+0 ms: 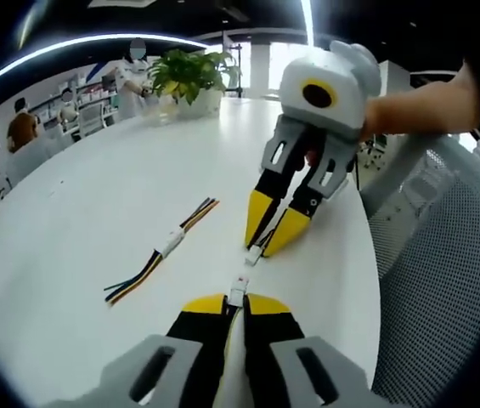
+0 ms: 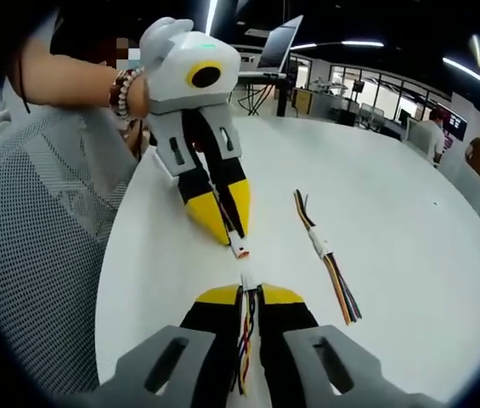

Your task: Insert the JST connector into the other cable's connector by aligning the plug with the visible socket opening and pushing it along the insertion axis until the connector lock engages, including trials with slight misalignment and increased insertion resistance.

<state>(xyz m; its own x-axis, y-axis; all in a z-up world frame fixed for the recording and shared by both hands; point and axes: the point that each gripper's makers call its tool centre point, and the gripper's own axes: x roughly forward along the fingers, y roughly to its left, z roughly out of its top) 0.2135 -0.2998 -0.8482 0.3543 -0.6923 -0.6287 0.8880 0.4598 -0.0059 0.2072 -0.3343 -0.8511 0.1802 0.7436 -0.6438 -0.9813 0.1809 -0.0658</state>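
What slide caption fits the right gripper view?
Two tools, left and right, hold small connectors tip to tip, not yet mated, above a white table.

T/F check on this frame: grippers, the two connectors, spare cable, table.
1. Both grippers, left and right, grip a connector end. True.
2. The two connectors are fully mated. False: a gap separates the left connector from the right connector.
3. A spare cable lies on the table, already joined at a white connector. True.
4. The table is black. False: it is white.
5. A potted plant stands at the table's far edge. True.
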